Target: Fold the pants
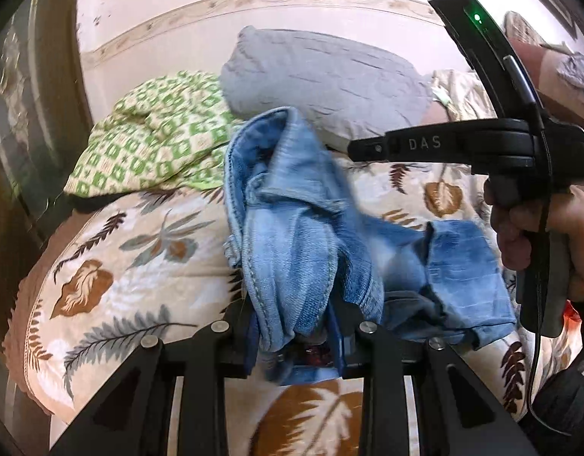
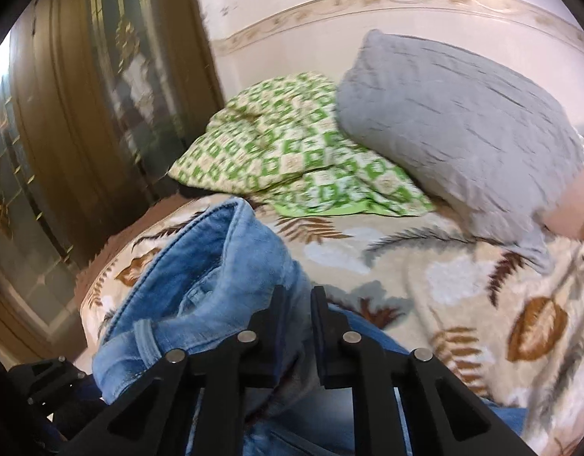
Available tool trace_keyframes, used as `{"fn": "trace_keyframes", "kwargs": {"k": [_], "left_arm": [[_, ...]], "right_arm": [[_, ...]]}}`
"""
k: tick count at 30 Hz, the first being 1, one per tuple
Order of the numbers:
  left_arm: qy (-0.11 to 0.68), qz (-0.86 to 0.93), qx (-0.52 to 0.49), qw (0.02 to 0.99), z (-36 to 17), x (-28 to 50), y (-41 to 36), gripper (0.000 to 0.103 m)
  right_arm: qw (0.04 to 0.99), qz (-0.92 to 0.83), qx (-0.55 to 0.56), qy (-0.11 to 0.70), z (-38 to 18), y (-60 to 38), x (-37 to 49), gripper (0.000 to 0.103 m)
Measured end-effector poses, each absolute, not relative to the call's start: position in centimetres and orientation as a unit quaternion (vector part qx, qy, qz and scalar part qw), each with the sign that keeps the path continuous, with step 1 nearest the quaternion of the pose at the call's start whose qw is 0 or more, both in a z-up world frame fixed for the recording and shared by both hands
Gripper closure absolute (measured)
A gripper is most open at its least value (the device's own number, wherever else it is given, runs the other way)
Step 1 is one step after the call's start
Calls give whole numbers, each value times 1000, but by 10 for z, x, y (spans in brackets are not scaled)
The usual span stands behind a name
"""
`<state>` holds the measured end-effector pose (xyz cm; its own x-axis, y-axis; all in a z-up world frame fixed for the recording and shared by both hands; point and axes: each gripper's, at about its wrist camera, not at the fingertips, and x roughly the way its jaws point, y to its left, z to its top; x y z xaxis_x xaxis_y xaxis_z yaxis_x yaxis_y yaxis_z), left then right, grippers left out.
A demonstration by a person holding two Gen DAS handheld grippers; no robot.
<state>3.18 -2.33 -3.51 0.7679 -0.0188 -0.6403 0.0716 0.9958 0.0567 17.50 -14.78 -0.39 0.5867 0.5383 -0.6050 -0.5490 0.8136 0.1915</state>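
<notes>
Handling the jeans (image 1: 292,228) as a soft but weighty load: the denim is thick, drapes in heavy bunches, and I judge it will sag and swing when lifted; not slippery, not fragile. Seams, hems and the waistband are the stiffest parts, so I judge those the best places to pinch.

Location: jeans are bunched over the leaf-print bedspread (image 1: 113,266), in front of the green checked pillow (image 1: 155,133) and the grey pillow (image 1: 322,79).

Left gripper (image 1: 295,338): clamped on a thick fold of denim, which rises between its fingers. Right gripper (image 2: 295,326): jaws nearly together. Denim lies beside and under the fingers (image 2: 269,323); I cannot tell whether a thin layer is pinched between them.

Writing: the side of the right gripper, seen from the left wrist view and held in a hand (image 1: 539,235), reads "DAS". A green light glows on its upper arm. No label readable on the jeans.
</notes>
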Motion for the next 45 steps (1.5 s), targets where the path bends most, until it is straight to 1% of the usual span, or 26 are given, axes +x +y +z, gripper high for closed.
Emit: {"fn": "trace_keyframes", "kwargs": {"k": [6, 10, 11, 12, 13, 14, 15, 16, 18, 24, 25, 26, 27, 28, 30, 33, 39, 45], "left_arm": [[343, -39, 55, 937, -40, 37, -58, 74], [346, -49, 59, 935, -49, 38, -67, 74], [347, -52, 58, 935, -51, 38, -67, 74], [348, -53, 57, 934, -53, 37, -67, 74], [348, -57, 54, 934, -55, 37, -66, 74], [348, -59, 51, 934, -58, 36, -64, 74], [348, -61, 49, 934, -60, 35, -63, 74], [348, -63, 47, 934, -61, 35, -62, 74], [346, -69, 44, 935, -64, 33, -59, 74], [336, -78, 44, 938, -69, 29, -55, 74], [335, -81, 43, 938, -69, 28, -54, 74], [334, -82, 43, 938, -70, 27, -53, 74], [333, -82, 42, 939, -70, 27, -52, 74], [332, -86, 40, 938, -70, 26, -51, 74], [329, -87, 35, 940, -70, 25, -48, 74], [321, -95, 28, 942, -68, 20, -46, 74], [289, -123, 41, 949, -48, 5, -67, 75], [269, -173, 78, 944, -32, -2, -120, 75]], "right_arm": [[890, 288, 21, 352, -14, -199, 174, 90], [883, 286, 52, 370, -17, -219, 176, 89], [882, 283, 54, 374, -16, -221, 177, 87], [881, 281, 54, 376, -16, -221, 176, 83], [879, 280, 53, 382, -14, -220, 177, 60], [877, 281, 53, 385, -13, -218, 178, 18], [876, 284, 60, 384, -11, -215, 177, 5], [879, 286, 68, 375, -8, -214, 175, 0], [881, 296, 75, 361, 0, -205, 174, 0], [881, 265, 19, 392, 2, -150, 197, 0], [880, 255, 12, 400, -2, -140, 203, 1], [879, 249, 3, 406, -6, -131, 207, 21], [880, 250, -9, 404, -9, -125, 208, 52], [879, 248, -45, 406, -13, -114, 209, 93], [879, 237, -73, 408, -20, -106, 206, 93], [886, 238, -96, 386, -17, -107, 193, 93], [906, 241, -93, 334, 13, -134, 168, 93], [920, 223, -52, 318, 28, -197, 158, 93]]}}
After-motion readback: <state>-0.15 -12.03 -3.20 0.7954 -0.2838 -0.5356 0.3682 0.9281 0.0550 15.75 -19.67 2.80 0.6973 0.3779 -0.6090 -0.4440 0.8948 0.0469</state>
